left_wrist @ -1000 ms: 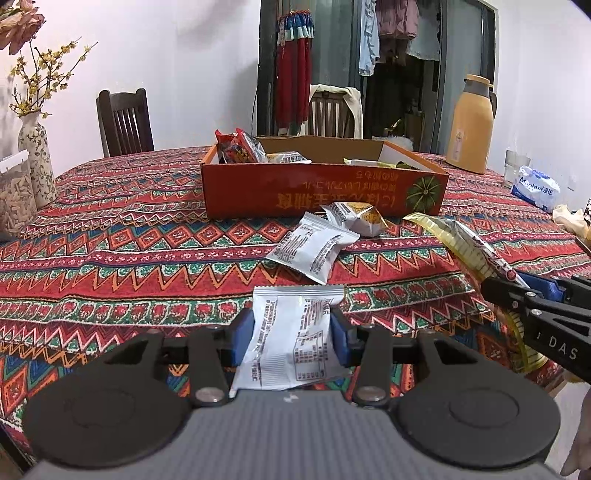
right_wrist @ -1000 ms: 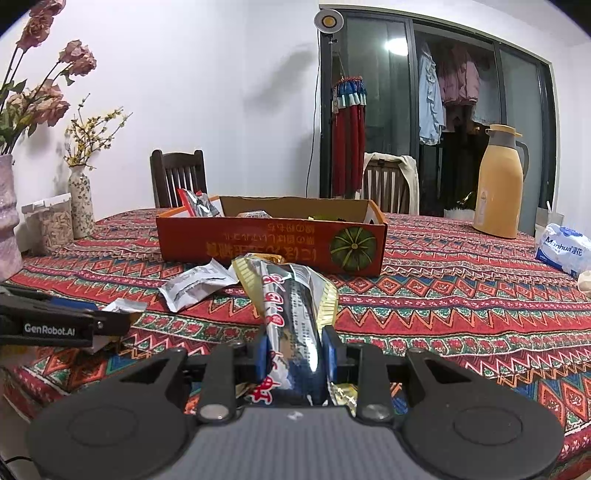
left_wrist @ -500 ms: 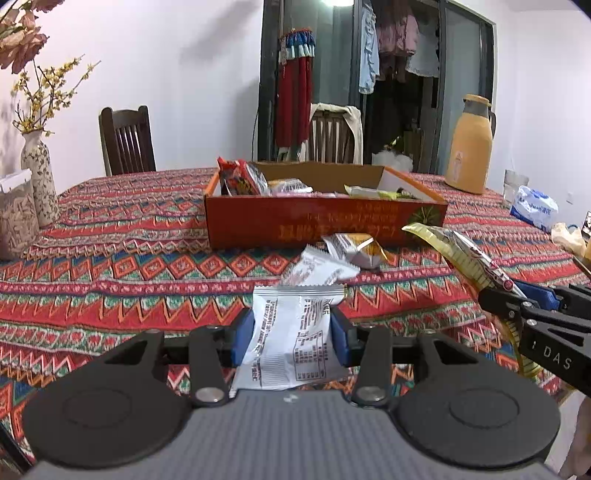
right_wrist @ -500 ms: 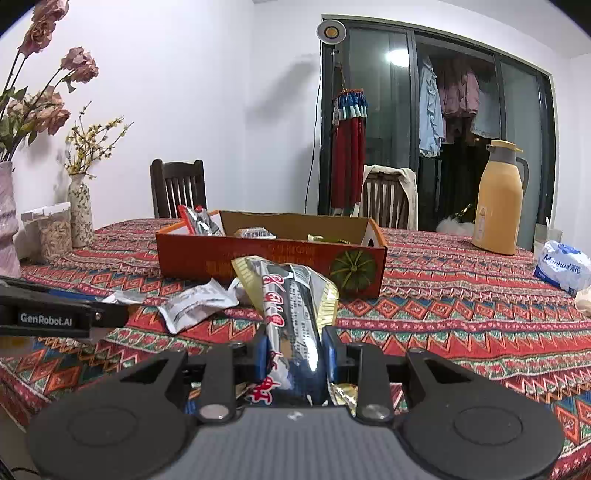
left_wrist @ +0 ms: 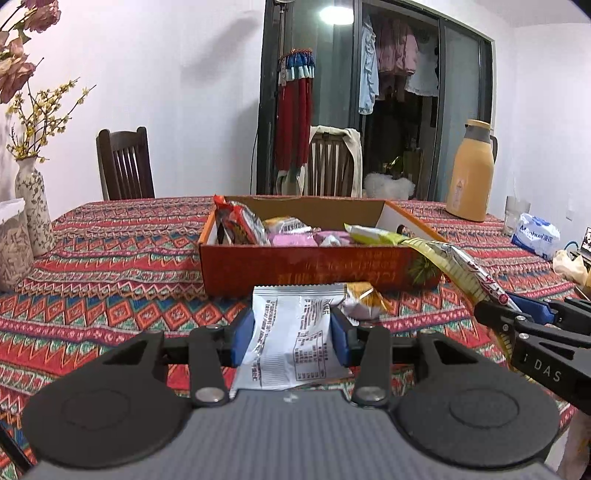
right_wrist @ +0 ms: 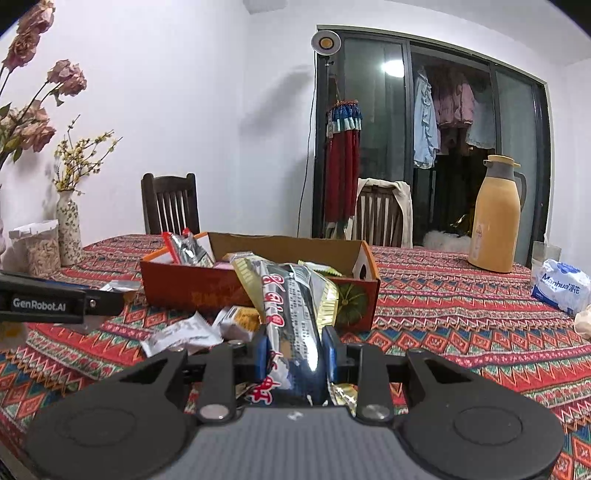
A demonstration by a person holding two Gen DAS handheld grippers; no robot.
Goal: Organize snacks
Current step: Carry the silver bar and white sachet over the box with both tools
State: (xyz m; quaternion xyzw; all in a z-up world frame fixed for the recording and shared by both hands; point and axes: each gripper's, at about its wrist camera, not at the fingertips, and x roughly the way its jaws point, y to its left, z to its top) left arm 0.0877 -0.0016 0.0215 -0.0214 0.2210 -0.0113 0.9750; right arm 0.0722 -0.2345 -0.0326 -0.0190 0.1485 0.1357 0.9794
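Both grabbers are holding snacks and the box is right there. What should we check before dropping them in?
1. Left gripper clamped on the white packet: ok.
2. Right gripper clamped on the long silver packet: ok.
3. Orange box open on top: ok.
4. Free room in the box: cannot tell, snacks cover the near part.
5. Packets already over the box: not ok, both are in front of it.
6. Two loose snacks on the tablecloth left to collect: not ok.

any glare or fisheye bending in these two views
Left wrist view: a ceiling lamp reflection flares in the glass door, whose frame bows. Right wrist view: glare streaks the silver snack pack in the right gripper; dark corners vignette the frame.
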